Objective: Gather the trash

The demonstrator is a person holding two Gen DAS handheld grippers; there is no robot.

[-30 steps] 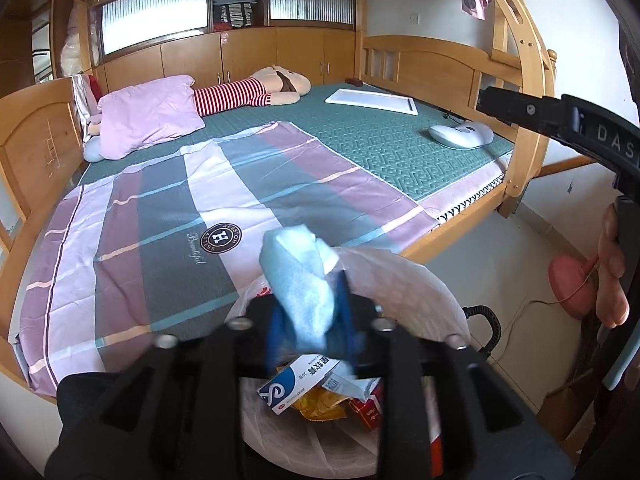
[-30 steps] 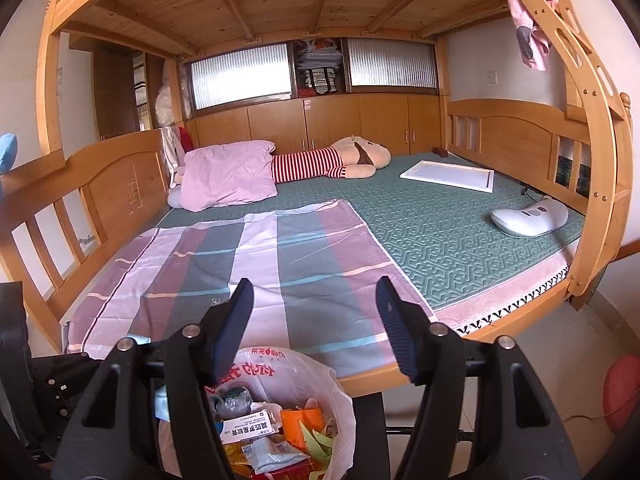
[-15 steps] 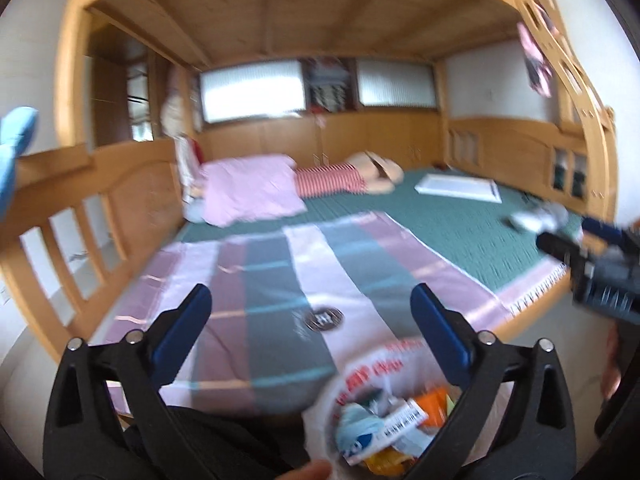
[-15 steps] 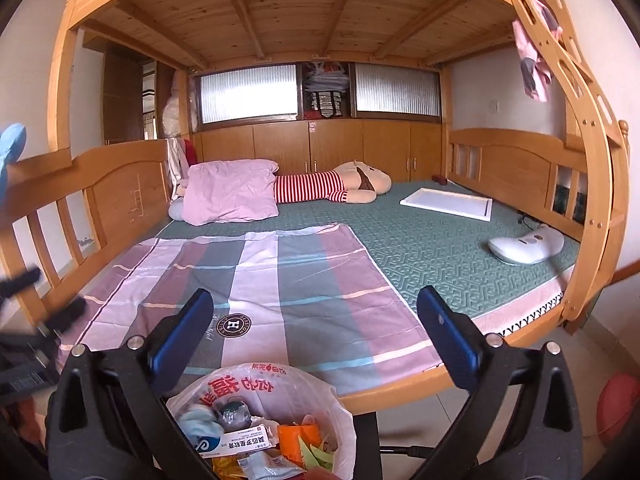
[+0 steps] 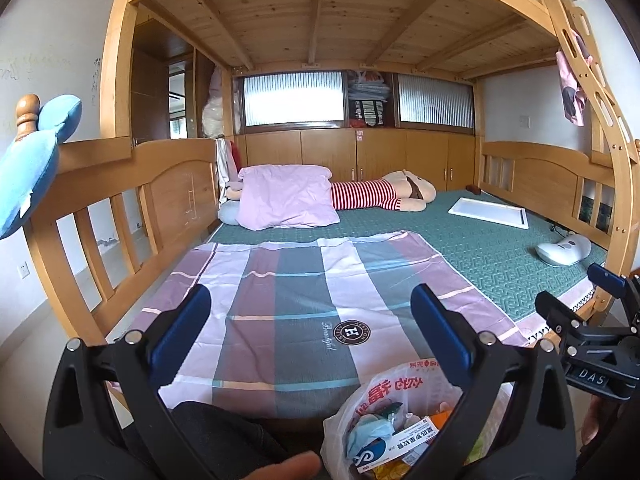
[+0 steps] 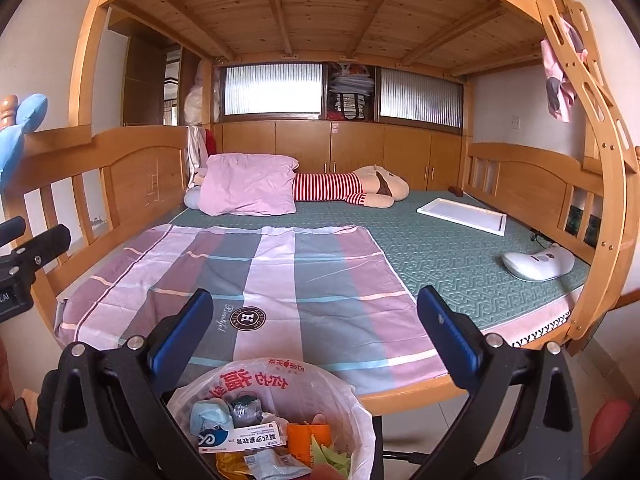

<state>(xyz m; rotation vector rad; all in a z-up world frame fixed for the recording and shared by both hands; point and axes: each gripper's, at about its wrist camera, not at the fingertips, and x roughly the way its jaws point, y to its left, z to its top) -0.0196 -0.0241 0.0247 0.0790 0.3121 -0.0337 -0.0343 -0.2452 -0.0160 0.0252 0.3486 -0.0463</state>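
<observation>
both tongs stand wide apart with nothing between their blue pads. the left tongs (image 5: 310, 334) point over the striped blanket (image 5: 304, 300) on the bed (image 5: 480, 252), and the right tongs (image 6: 314, 330) point the same way from just beside them. the trash bag (image 6: 280, 380), a white plastic bag with red print, sits open below and just in front of the right tongs, at the near edge of the bed. inside it lie a crumpled light blue tissue (image 6: 210, 416), a white medicine box (image 6: 244, 440), an orange wrapper (image 6: 306, 440) and other scraps. in the left view the same bag shows at the lower right, under the right-hand finger. a pink pillow (image 5: 288, 202) and a striped plush toy (image 5: 380, 196) lie at the far end of the bed.
</observation>
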